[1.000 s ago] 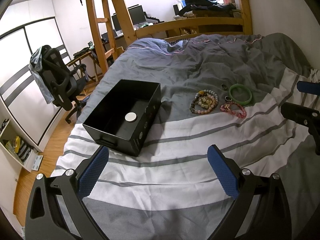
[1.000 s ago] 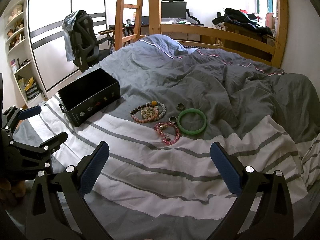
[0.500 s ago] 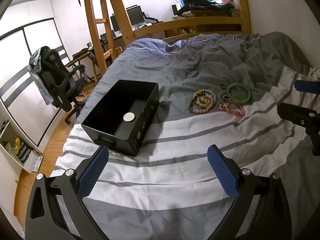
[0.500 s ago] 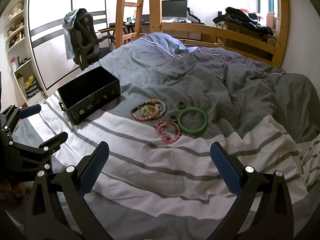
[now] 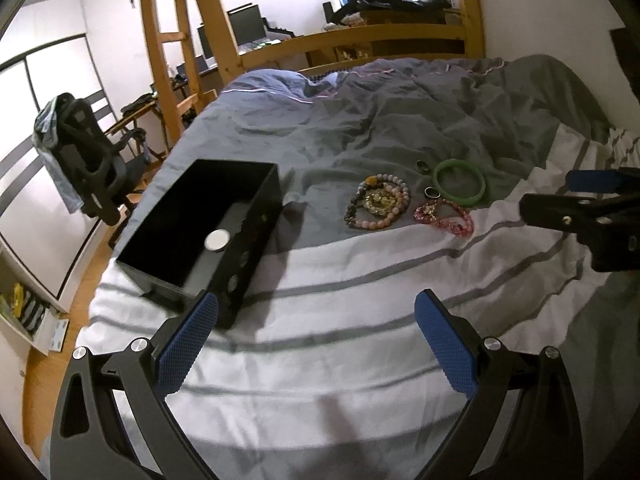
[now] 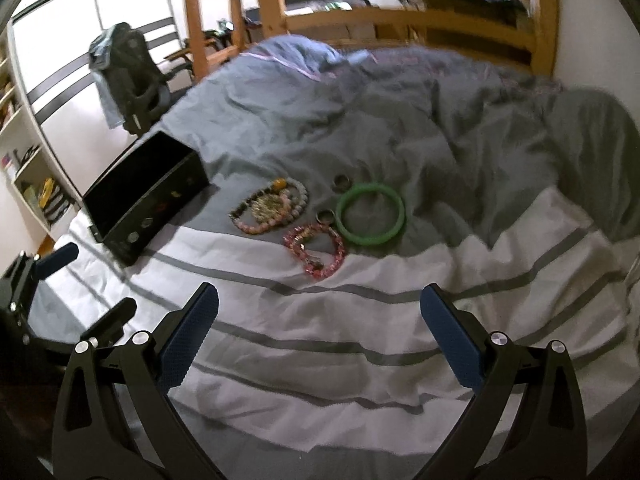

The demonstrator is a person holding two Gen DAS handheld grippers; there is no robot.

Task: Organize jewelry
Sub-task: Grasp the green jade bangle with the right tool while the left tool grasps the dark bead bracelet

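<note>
Jewelry lies on the bed: a green bangle (image 5: 460, 182) (image 6: 371, 213), a pile of beaded bracelets (image 5: 378, 200) (image 6: 270, 210), a pink bead bracelet (image 5: 443, 215) (image 6: 315, 248) and two small rings (image 5: 422, 165) (image 6: 341, 181). An open black box (image 5: 200, 232) (image 6: 144, 196) sits to their left with a white disc (image 5: 217, 239) inside. My left gripper (image 5: 316, 340) is open and empty, above the striped cover near the box's front corner. My right gripper (image 6: 318, 328) is open and empty, short of the pink bracelet.
The bed (image 5: 340, 360) has a grey and white striped cover and a rumpled grey duvet (image 6: 400, 120) behind the jewelry. A wooden ladder (image 5: 160, 60) and bed frame stand at the back. An office chair (image 5: 84, 172) stands left of the bed.
Both grippers have moved forward and lower toward the bed. The jewelry and the box appear larger and nearer. Both stay open.
</note>
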